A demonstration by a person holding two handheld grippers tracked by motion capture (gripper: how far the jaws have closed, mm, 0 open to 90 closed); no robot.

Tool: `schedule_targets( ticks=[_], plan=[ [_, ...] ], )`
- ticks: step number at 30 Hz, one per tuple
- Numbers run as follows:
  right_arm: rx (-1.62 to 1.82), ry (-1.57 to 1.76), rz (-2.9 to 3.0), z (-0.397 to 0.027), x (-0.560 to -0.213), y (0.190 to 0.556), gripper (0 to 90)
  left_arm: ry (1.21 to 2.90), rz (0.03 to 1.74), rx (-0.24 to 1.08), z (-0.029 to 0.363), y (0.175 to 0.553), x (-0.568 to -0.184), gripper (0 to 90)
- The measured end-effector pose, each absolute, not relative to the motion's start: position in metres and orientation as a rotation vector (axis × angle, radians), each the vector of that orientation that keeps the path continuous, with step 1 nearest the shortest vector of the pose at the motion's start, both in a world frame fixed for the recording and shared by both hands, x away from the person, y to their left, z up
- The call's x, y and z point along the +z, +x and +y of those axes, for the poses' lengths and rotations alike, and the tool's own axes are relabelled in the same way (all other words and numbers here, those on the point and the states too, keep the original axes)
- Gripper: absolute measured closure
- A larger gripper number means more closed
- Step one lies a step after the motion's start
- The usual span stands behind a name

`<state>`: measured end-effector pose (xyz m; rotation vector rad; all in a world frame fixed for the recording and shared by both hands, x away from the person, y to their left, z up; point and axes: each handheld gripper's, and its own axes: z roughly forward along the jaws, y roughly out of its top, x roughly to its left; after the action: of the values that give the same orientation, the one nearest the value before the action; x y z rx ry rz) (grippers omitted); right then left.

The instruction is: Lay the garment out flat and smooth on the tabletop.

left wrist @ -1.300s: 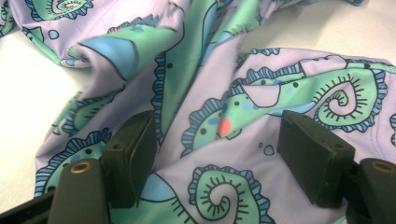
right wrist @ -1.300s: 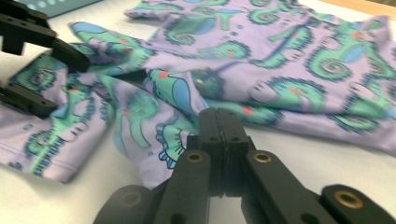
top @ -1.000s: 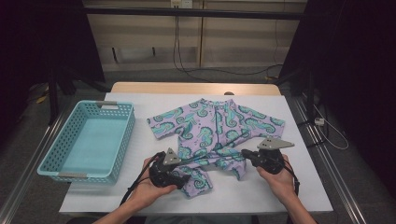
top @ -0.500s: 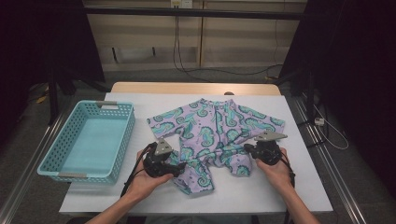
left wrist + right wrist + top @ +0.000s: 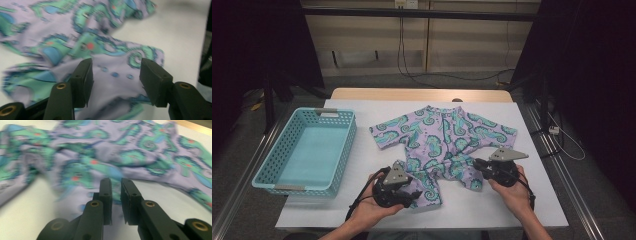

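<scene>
lilac seahorse romper (image 5: 443, 145) lies between spread left tongs (image 5: 115, 77); right tongs (image 5: 115, 192) nearly together, closing on nothing.

No text, label, brand, number or sign can be read anywhere in these views; the printed fabric carries seahorse patterns only.

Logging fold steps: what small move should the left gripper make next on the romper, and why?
Probably finish closing the left gripper: its jaws, which have just been closing, straddle a leg of the romper without pinching it yet, so nothing would lift.
</scene>
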<state>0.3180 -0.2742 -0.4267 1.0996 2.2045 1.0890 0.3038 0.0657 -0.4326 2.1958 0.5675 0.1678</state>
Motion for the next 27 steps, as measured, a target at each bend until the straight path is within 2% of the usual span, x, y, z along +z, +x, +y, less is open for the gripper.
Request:
schedule_targets(
  ticks=[3,7,10,13,15,16,17,19,21,27],
  plan=[
    [1.117,1.021,2.274,-0.258,-0.426,0.307,79.1,2.236,0.559,0.139,0.063,0.300,-0.438,39.4],
    [1.082,0.963,2.369,-0.243,-0.432,0.303,72.2,2.290,0.547,0.136,0.063,0.299,-0.448,33.6],
    [1.017,0.981,2.406,-0.240,-0.440,0.307,65.4,2.334,0.496,0.192,0.058,0.299,-0.453,33.8],
    [0.979,0.992,2.435,-0.240,-0.446,0.311,63.0,2.332,0.507,0.203,0.054,0.300,-0.453,33.5],
    [0.944,0.986,2.453,-0.239,-0.451,0.313,65.1,2.343,0.502,0.210,0.053,0.301,-0.451,40.2],
    [0.933,0.976,2.455,-0.237,-0.453,0.314,66.6,2.332,0.514,0.213,0.053,0.302,-0.450,49.3],
    [0.946,0.974,2.461,-0.236,-0.453,0.314,71.8,2.328,0.524,0.234,0.053,0.304,-0.450,62.2],
    [0.932,0.969,2.454,-0.234,-0.451,0.315,83.5,2.299,0.552,0.207,0.056,0.310,-0.448,78.0],
    [0.977,0.969,2.440,-0.234,-0.446,0.314,87.7,2.261,0.571,0.179,0.061,0.316,-0.440,82.4],
    [1.158,0.990,2.396,-0.240,-0.427,0.310,88.5,2.111,0.588,0.131,0.074,0.320,-0.411,82.7]
  ],
)
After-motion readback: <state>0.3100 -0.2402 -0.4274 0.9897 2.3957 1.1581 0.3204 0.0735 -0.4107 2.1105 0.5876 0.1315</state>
